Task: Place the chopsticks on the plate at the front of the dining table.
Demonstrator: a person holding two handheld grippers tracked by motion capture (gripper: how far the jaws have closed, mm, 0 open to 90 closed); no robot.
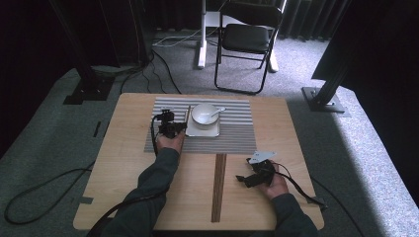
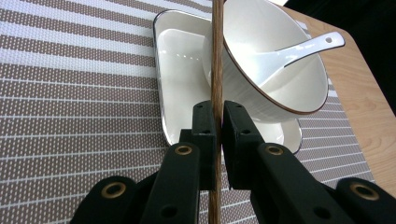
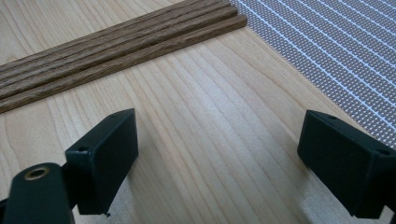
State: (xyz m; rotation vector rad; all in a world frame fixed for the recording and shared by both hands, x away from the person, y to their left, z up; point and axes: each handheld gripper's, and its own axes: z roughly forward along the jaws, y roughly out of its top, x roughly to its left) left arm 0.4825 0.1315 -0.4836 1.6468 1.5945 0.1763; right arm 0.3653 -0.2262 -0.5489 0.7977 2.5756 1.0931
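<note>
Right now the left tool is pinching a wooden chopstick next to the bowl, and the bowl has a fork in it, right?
Almost. The left tool does pinch a wooden chopstick beside the bowl, but what lies in the bowl is a white spoon, not a fork. The left gripper view shows it plainly.

The high view looks forward and down from above the person's side, taking in the whole desk (image 1: 123,197) from afar. The left gripper view sits low and close over the striped mat (image 2: 70,93), facing the bowl (image 2: 280,79) and tray (image 2: 182,88), which the high view shares. The right gripper view skims the bare desk toward the wooden sticks (image 3: 116,51) and the mat's edge.
</note>
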